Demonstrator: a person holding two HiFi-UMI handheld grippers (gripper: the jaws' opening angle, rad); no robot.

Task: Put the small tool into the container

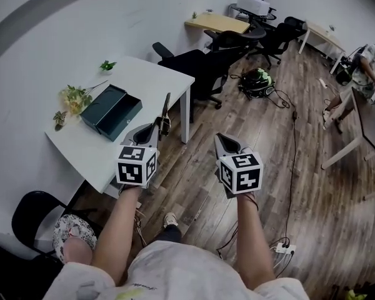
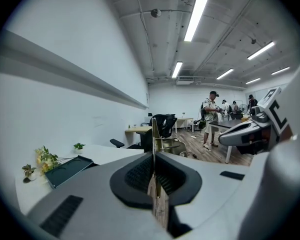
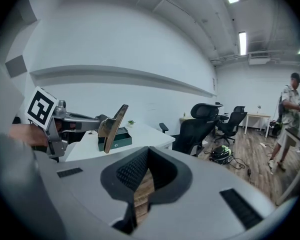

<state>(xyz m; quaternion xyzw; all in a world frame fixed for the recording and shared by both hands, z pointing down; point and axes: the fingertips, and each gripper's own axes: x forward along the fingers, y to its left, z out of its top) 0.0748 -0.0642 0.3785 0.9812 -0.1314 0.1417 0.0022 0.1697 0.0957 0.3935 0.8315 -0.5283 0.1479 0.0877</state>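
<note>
No words or numbers can be read anywhere. The cube on the left tongs (image 1: 154,129) and the cube on the right tongs (image 1: 228,142) each show a black-and-white square pattern, but these are shapes, not letters. The dark green box (image 3: 121,138) on the surface (image 1: 151,80) has a small pale round mark on its side, too small to read. A bit of print on the person's shirt (image 1: 175,274) is too tiny to read.

White table (image 1: 151,79): dark green box (image 1: 110,111), flowers (image 1: 75,97), small sprig (image 1: 107,65).
</note>
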